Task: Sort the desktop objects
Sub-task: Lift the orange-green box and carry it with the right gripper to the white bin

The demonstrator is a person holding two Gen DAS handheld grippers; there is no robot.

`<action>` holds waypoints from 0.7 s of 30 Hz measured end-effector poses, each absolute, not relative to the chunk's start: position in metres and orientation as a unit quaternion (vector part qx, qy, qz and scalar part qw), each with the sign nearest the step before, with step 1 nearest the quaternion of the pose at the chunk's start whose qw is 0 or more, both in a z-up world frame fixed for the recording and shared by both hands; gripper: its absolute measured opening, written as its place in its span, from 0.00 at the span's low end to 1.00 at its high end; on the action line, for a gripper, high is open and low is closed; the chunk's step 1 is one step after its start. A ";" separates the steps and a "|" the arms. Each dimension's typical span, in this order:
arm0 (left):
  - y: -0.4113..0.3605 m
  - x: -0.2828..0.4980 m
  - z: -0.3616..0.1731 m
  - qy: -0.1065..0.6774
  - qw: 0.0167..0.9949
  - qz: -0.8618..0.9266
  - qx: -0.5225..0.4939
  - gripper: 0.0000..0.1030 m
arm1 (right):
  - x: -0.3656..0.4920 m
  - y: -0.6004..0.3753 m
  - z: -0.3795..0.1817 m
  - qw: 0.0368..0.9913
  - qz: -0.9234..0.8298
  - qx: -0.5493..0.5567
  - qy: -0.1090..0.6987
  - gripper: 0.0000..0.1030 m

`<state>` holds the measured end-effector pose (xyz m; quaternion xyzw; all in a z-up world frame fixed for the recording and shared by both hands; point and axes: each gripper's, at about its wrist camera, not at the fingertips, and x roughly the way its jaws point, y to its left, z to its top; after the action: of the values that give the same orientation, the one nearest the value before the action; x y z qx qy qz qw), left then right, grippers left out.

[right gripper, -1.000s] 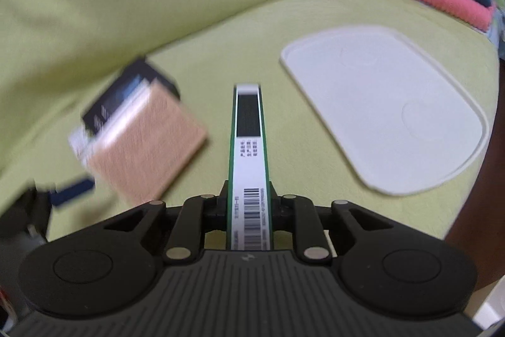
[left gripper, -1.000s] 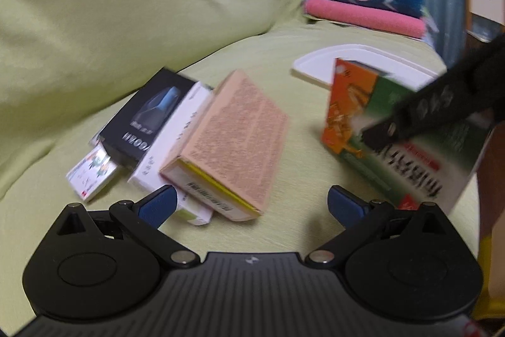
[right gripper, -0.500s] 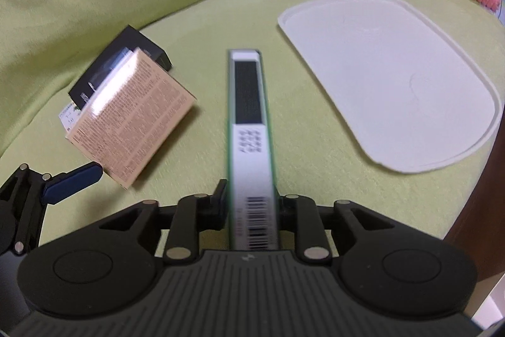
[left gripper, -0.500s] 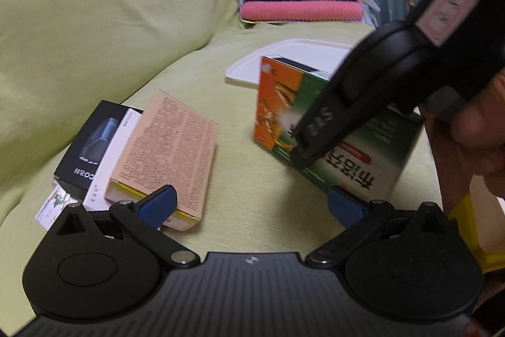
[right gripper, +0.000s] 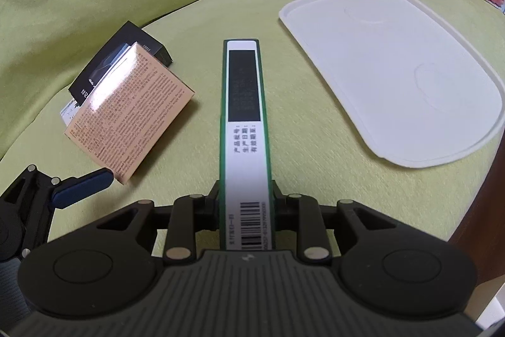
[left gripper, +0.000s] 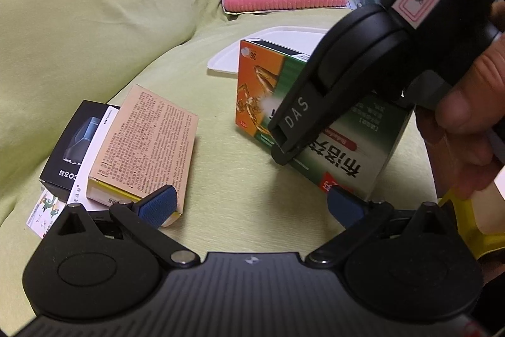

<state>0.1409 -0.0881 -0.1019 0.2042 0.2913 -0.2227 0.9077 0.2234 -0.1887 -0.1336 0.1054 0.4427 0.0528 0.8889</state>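
My right gripper (right gripper: 245,204) clamps green-orange medicine carton (right gripper: 244,128) on broad faces, narrow edge up, above green cushion (right gripper: 202,163), beside white tray (right gripper: 391,78). Carton light, thin card; I judge it dents easily, so gentle squeeze. Left gripper (left gripper: 249,206) spread, empty, near tan box (left gripper: 148,144).

Right gripper (left gripper: 285,147) clamps green-orange box (left gripper: 262,84); left gripper (left gripper: 249,206) fingers spread wide.
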 end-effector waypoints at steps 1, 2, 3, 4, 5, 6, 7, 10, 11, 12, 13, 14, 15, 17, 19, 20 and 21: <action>-0.088 0.140 -0.102 0.292 0.907 -0.224 0.205 0.99 | 0.224 -0.187 -0.134 0.890 0.056 0.098 0.442 0.23; -0.089 0.140 -0.103 0.292 0.906 -0.225 0.206 0.99 | 0.223 -0.184 -0.133 0.891 0.062 0.081 0.442 0.27; -0.089 0.140 -0.103 0.293 0.906 -0.226 0.206 0.99 | 0.222 -0.181 -0.133 0.892 0.067 0.068 0.441 0.30; -0.090 0.141 -0.103 0.294 0.905 -0.227 0.207 0.99 | 0.221 -0.177 -0.133 0.893 0.070 0.060 0.441 0.36; -0.090 0.141 -0.104 0.295 0.904 -0.228 0.209 0.99 | 0.220 -0.174 -0.132 0.894 0.072 0.052 0.440 0.41; -0.090 0.141 -0.105 0.296 0.903 -0.229 0.211 0.99 | 0.220 -0.171 -0.132 0.894 0.070 0.044 0.440 0.45; -0.091 0.140 -0.105 0.297 0.902 -0.231 0.213 0.99 | 0.220 -0.170 -0.132 0.895 0.065 0.039 0.441 0.46; -0.093 0.139 -0.107 0.300 0.898 -0.236 0.219 0.99 | 0.221 -0.173 -0.131 0.892 0.060 0.044 0.446 0.46; -0.093 0.138 -0.107 0.301 0.897 -0.237 0.222 0.99 | 0.220 -0.174 -0.130 0.892 0.060 0.044 0.447 0.47; -0.094 0.137 -0.108 0.301 0.896 -0.238 0.224 0.99 | 0.220 -0.174 -0.130 0.892 0.058 0.042 0.447 0.47; -0.095 0.137 -0.108 0.301 0.895 -0.239 0.225 0.99 | 0.220 -0.173 -0.130 0.892 0.057 0.040 0.447 0.48; -0.095 0.137 -0.108 0.301 0.895 -0.240 0.226 0.99 | 0.221 -0.170 -0.129 0.893 0.058 0.036 0.446 0.48; -0.095 0.137 -0.109 0.302 0.894 -0.241 0.226 0.99 | 0.221 -0.169 -0.129 0.893 0.057 0.033 0.445 0.48; -0.096 0.137 -0.109 0.303 0.894 -0.241 0.225 0.99 | 0.219 -0.169 -0.129 0.894 0.050 0.031 0.443 0.48; -0.096 0.137 -0.110 0.305 0.893 -0.241 0.226 0.99 | 0.216 -0.172 -0.128 0.895 0.041 0.032 0.442 0.45; -0.096 0.137 -0.110 0.305 0.893 -0.241 0.226 0.99 | 0.216 -0.173 -0.128 0.895 0.039 0.034 0.442 0.42; -0.096 0.137 -0.110 0.306 0.893 -0.242 0.226 0.99 | 0.217 -0.174 -0.128 0.895 0.036 0.037 0.442 0.40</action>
<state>0.1369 -0.0956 -0.1104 0.2256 0.3056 -0.2415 0.8930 0.2168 -0.1743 -0.1278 0.0373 0.4421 0.0362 0.8954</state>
